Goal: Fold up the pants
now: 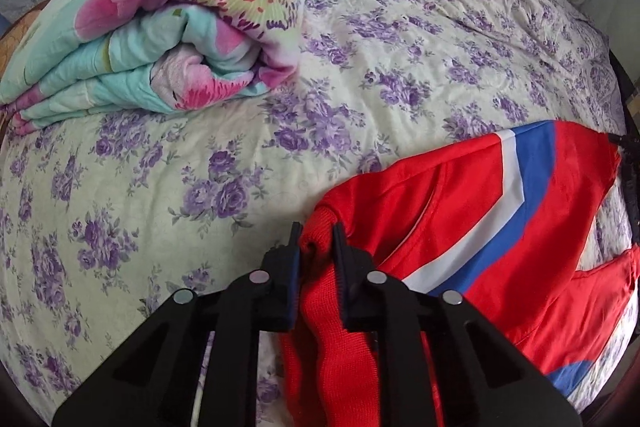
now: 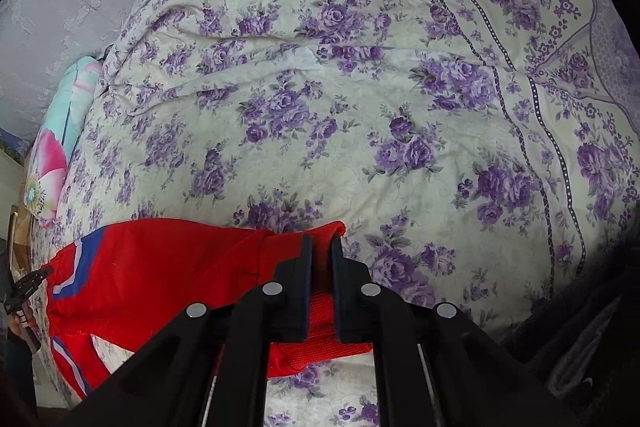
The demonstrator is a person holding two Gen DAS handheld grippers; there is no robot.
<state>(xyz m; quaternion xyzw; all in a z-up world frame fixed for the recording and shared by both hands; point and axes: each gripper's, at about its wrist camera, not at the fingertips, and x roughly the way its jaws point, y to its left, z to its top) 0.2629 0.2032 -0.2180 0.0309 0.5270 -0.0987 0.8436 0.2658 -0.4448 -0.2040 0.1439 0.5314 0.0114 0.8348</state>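
Both corners gripped; fold step about to begin, by my reading.

My left gripper (image 1: pixel 316 239) pinches a ribbed red band of the pants (image 1: pixel 480 211); the knit bunches between its fingers. My right gripper (image 2: pixel 322 247) pinches another ribbed red end of the same pants (image 2: pixel 160 267).

Pants lie at the near edge of the bed (image 1: pixel 360 75), red with a blue-and-white stripe, slack and creased between my two grips. A folded quilt (image 1: pixel 168 27) sits far left, well apart.

Next move calls for lifting both ends together, keeping the cloth taut between them, then laying it over evenly. Risk: ribbing slips out of either pinch.
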